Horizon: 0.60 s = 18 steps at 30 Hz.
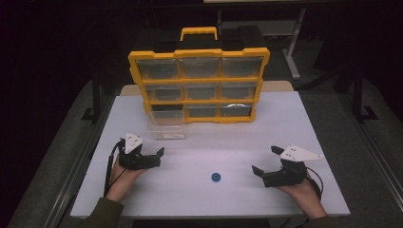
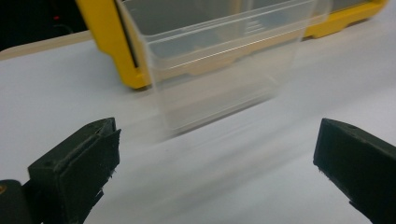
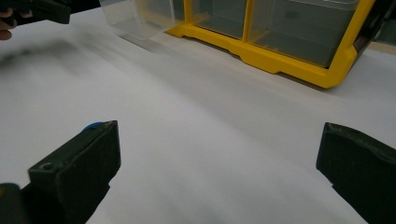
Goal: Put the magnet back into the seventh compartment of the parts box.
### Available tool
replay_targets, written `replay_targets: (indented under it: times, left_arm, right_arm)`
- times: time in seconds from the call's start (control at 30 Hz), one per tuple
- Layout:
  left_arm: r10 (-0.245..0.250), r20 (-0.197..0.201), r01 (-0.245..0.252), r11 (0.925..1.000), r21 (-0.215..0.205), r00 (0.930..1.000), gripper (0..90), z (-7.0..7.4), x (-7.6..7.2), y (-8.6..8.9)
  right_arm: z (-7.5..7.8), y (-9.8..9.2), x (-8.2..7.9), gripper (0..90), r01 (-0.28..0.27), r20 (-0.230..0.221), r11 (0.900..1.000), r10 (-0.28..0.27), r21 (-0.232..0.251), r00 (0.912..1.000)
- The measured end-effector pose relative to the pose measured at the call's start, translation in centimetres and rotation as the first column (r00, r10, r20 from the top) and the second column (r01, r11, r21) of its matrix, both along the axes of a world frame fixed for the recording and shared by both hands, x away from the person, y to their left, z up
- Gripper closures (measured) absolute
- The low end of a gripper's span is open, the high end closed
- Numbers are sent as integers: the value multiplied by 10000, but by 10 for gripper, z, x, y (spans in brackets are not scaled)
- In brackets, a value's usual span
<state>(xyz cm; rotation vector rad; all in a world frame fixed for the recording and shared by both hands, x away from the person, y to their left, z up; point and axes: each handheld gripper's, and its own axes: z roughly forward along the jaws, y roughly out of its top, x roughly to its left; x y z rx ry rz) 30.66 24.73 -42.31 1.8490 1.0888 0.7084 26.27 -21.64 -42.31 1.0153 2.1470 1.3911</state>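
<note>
While the left gripper is hovering low over the white table with its jaws spread wide and gripping nothing, a clear plastic drawer is standing just ahead of it, pulled out of the bottom-left slot of the yellow organizer. That drawer is sitting upright on the tabletop with its open top facing up; its long axis is running crosswise to the person, parallel to the organizer's front, and its rear edge is resting close against the yellow frame. Seen from the left gripper view, the drawer is lying straight beyond the gap between the two black jaws, with bare table between.

Over on the other side, the right gripper is also being held released, jaws far apart, near the table's front edge. A small blue disc is lying flat between the two grippers, nearer the right one; in the right gripper view the disc is peeking out from behind one jaw. The organizer is standing upright at the far side of the table, handle up, its remaining drawers closed. Nothing is lying between the left gripper and the drawer.
</note>
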Motion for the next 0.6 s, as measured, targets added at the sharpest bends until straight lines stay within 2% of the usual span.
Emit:
replay_targets:
  times: [0.1, 0.17, 0.27, 0.37, 0.6]
  left_arm:
    - [-408, 33, 409, 9991, -57, 9992, 0, 0, -4, 2]
    - [-741, 10, 741, 9972, 64, 9973, 0, 2, -7, 6]
    - [-1026, -63, 1025, 9945, -233, 9947, 0, 2, -12, 9]
    - [-1288, -41, 1285, 9909, -411, 9917, 0, 2, -17, 9]
    - [-1709, 148, 1715, 9838, -525, 9852, 0, 2, -27, 10]
  right_arm:
    - [0, 0, 0, 0, 7, 45, 10000, -7, 13, 10000]
    - [0, -1, 0, 0, 29, 20, 10000, -29, 32, 10000]
    - [0, -1, -1, 0, 5, 35, 10000, -5, -4, 10000]
    - [0, 0, -1, 0, -1, 13, 10000, 1, -11, 10000]
    - [0, 1, -1, 0, -33, 12, 10000, 33, -25, 10000]
